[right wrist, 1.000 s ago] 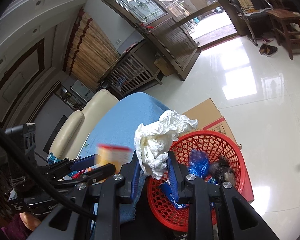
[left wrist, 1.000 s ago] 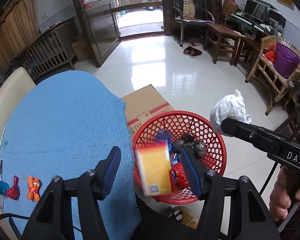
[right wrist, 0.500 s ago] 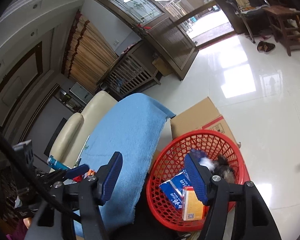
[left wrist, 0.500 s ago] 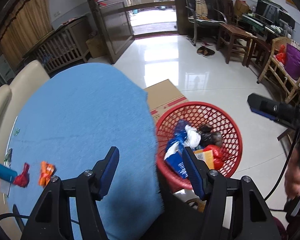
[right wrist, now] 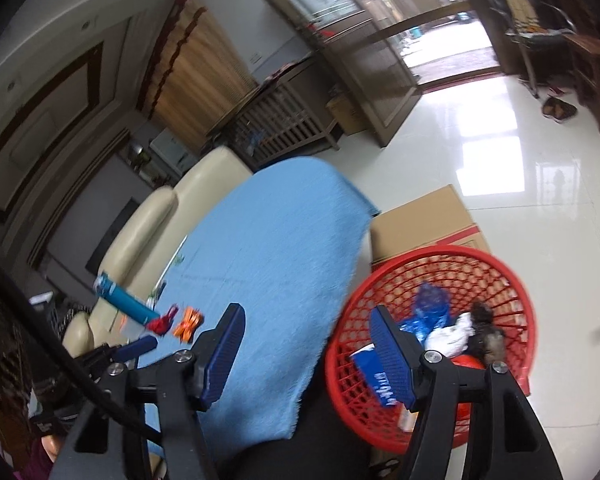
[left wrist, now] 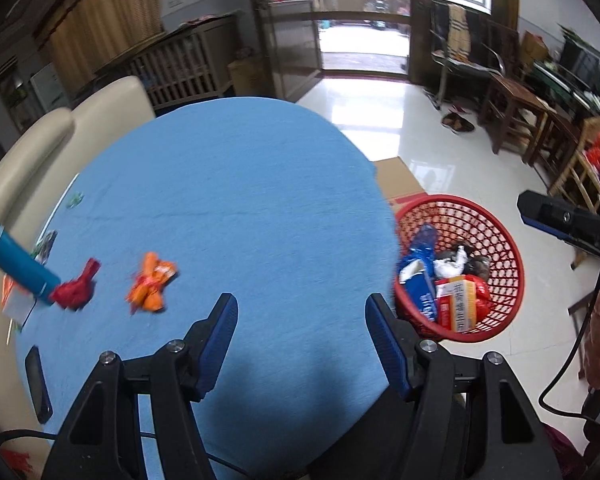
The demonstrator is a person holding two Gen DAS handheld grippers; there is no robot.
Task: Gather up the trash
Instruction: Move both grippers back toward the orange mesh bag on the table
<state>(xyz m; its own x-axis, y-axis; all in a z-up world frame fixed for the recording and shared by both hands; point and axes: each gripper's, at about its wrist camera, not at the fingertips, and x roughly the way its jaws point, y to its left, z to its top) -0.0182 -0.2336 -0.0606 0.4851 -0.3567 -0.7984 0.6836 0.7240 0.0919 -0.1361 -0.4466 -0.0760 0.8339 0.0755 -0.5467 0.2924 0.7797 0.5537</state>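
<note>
Both grippers gape empty — left gripper (left wrist: 302, 328), right gripper (right wrist: 308, 354). Orange wrapper (left wrist: 151, 283) waits at ten o'clock; red basket (left wrist: 504, 240) sits at two o'clock — floor-level for drops.

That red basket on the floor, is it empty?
No. The red basket holds a blue wrapper, white crumpled paper and a yellow-red box.

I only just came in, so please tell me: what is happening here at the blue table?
A person is clearing trash from the table with a gripper in each hand. Both the left gripper and the right gripper are open and hold nothing. The red basket on the floor beside the table already holds a yellow box, a blue packet and crumpled white paper. An orange wrapper and a red wrapper lie on the blue cloth, not yet collected.
</note>
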